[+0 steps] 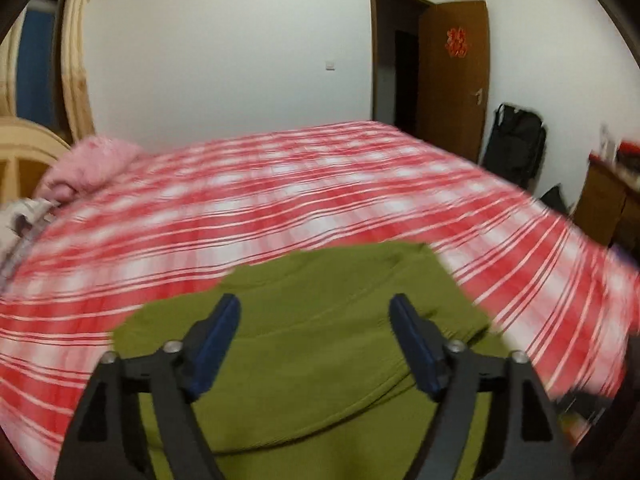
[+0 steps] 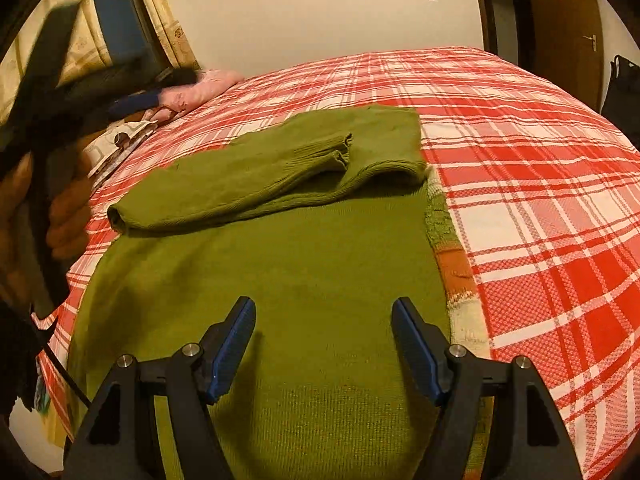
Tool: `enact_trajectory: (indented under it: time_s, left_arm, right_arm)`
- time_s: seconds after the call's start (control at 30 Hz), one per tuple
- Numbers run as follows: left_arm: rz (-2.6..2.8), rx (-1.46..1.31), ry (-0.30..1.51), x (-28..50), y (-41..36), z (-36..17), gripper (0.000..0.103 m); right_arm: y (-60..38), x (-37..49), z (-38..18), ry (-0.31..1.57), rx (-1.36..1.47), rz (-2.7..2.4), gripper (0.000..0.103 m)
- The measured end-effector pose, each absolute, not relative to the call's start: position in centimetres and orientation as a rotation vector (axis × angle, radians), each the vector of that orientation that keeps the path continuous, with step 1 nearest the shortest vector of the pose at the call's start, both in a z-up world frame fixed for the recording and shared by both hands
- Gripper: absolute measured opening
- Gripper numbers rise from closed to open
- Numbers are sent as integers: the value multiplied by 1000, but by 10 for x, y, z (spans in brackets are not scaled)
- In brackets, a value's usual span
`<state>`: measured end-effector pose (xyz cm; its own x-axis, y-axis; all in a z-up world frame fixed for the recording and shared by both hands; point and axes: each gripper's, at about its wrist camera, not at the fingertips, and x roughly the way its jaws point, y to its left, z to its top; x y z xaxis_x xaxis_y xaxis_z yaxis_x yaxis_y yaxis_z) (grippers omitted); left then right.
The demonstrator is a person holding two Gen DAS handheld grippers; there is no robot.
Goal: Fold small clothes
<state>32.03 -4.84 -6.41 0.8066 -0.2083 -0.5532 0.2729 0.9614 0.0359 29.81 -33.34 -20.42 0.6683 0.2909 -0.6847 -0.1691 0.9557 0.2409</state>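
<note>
An olive-green knitted sweater (image 2: pixel 312 264) lies flat on a bed with a red and white checked cover (image 2: pixel 540 184). Its sleeves (image 2: pixel 280 172) are folded across the upper body, cuffs near the middle. A patterned orange and cream edge (image 2: pixel 452 264) shows along its right side. My right gripper (image 2: pixel 323 312) hovers over the sweater's lower part, open, nothing between its blue pads. In the blurred left wrist view the sweater (image 1: pixel 320 344) lies under my left gripper (image 1: pixel 314 308), which is open and empty. The left gripper's dark body and a hand (image 2: pixel 60 208) appear at the left of the right wrist view.
A pink pillow (image 1: pixel 92 164) and a patterned cloth (image 2: pixel 116 140) lie at the head of the bed. A brown door (image 1: pixel 452 76) stands open beyond the bed, with a black backpack (image 1: pixel 514 144) and a wooden cabinet (image 1: pixel 604 204) to its right. Curtains (image 2: pixel 168 20) hang by the window.
</note>
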Motion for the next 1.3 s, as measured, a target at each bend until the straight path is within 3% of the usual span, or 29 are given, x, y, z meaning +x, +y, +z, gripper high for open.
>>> enact_trajectory:
  time_s: [0.2, 0.37, 0.53, 0.73, 0.8, 0.83, 1.03, 1.23, 1.3]
  left_arm:
    - [1, 327, 608, 299, 30, -102, 91]
    - [76, 254, 705, 291, 90, -132, 91]
    - [74, 204, 744, 302, 94, -148, 91]
    - [127, 184, 810, 330, 104, -171, 91]
    - [145, 141, 834, 331, 114, -172, 95]
    - [167, 100, 846, 332, 122, -172, 97]
    - [177, 9, 858, 329, 140, -176, 101]
    - [233, -2, 875, 325, 149, -174, 99]
    - [227, 13, 842, 314, 148, -165, 99]
  right_arm:
    - [-343, 312, -181, 777, 214, 295, 72]
    - [-348, 361, -162, 783, 319, 323, 72]
    - [-336, 416, -172, 872, 383, 333, 71]
    - [-315, 452, -197, 971, 351, 310, 33]
    - [-315, 455, -198, 961, 331, 280, 8]
    - [-315, 454, -197, 945, 315, 272, 6]
    - [-323, 443, -175, 835, 251, 222, 5]
    - [-333, 458, -200, 930, 239, 170, 6]
    - [-339, 449, -201, 915, 257, 164, 12]
